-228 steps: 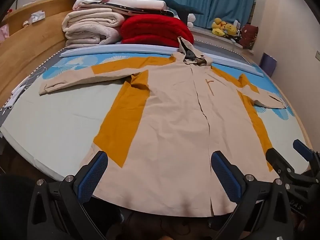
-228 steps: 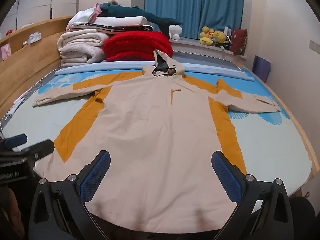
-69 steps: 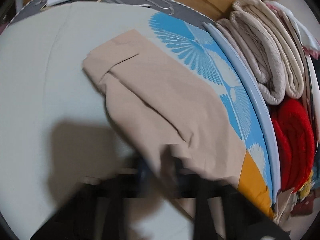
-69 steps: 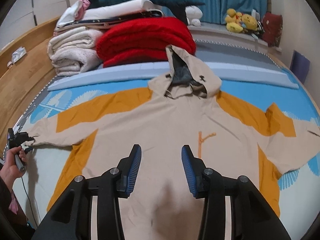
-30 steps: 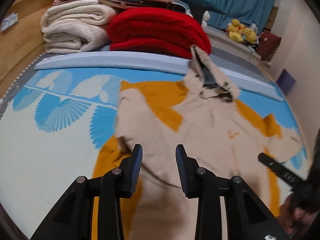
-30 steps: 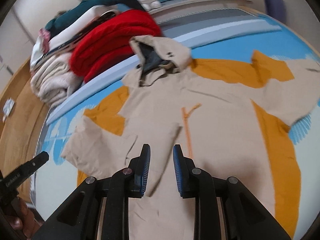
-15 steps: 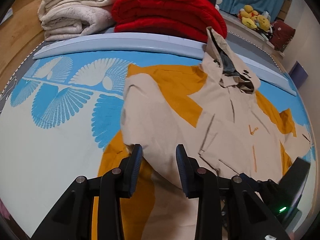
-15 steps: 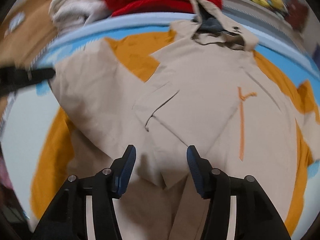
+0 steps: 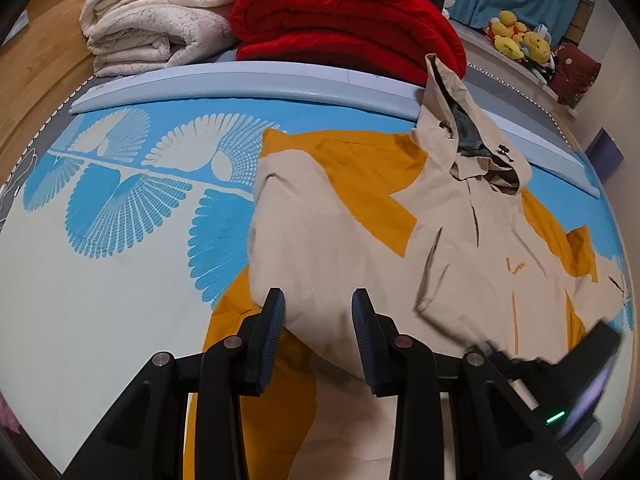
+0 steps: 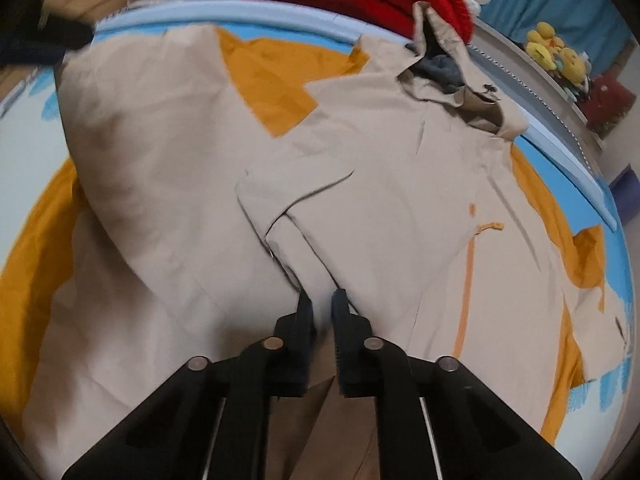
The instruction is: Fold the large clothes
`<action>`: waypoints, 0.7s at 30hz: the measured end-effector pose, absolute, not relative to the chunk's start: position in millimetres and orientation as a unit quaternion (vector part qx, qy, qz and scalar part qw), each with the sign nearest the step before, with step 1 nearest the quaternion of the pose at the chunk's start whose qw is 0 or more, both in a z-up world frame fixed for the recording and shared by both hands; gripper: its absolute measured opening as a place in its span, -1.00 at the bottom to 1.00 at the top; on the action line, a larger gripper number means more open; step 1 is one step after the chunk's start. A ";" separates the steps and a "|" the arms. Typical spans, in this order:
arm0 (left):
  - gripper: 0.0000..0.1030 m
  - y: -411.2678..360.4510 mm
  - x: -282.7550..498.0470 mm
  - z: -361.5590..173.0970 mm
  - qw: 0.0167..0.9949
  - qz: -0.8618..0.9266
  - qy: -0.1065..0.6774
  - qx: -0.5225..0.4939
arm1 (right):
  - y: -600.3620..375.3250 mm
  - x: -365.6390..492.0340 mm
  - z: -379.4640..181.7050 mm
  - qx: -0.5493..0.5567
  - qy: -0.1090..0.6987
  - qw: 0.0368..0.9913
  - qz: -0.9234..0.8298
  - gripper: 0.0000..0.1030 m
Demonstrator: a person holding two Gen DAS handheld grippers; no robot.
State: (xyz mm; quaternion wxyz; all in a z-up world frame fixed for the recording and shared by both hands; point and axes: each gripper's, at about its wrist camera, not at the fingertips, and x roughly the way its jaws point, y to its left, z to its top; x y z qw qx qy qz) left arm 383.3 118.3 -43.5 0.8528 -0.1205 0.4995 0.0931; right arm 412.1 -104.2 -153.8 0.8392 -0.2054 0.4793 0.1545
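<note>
Lying across the bed (image 9: 100,320) at frame centre, coat (image 10: 400,208) has one sleeve (image 10: 168,168) folded inward. Right claw (image 10: 322,300) is closing, pinching the cuff; left claw (image 9: 318,308) stands parted over the sleeve.

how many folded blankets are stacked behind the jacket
2 clearly show: a red blanket right behind the jacket's hood, and a cream blanket to its left. More folded items lie on top, cut off by the frame, so others may be hidden.
</note>
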 end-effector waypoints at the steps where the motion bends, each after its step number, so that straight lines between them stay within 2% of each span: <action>1: -0.39 120.0 383.2 -43.3 0.853 0.094 0.499 -0.122 | -111.0 415.5 -146.4 -0.183 0.475 0.848 0.147 -0.86; 5: -0.39 121.6 383.5 -42.0 0.855 0.093 0.496 -0.122 | -149.9 430.4 -110.8 -0.049 0.443 0.887 0.118 -0.89; 9: -0.39 119.7 384.8 -42.9 0.854 0.090 0.497 -0.122 | -220.0 426.1 -73.9 0.140 0.347 0.926 0.049 -0.90; 11: -0.39 118.1 385.6 -44.0 0.854 0.087 0.498 -0.121 | -257.1 424.3 -75.3 0.217 0.328 0.919 -0.019 -0.90; 19: -0.39 114.9 391.3 -51.0 0.848 0.083 0.508 -0.126 | -327.3 434.6 -170.6 0.352 0.484 0.790 -0.134 -0.84; 21: -0.39 114.0 392.1 -52.1 0.847 0.081 0.510 -0.127 | -330.1 439.3 -180.3 0.360 0.500 0.777 -0.130 -0.73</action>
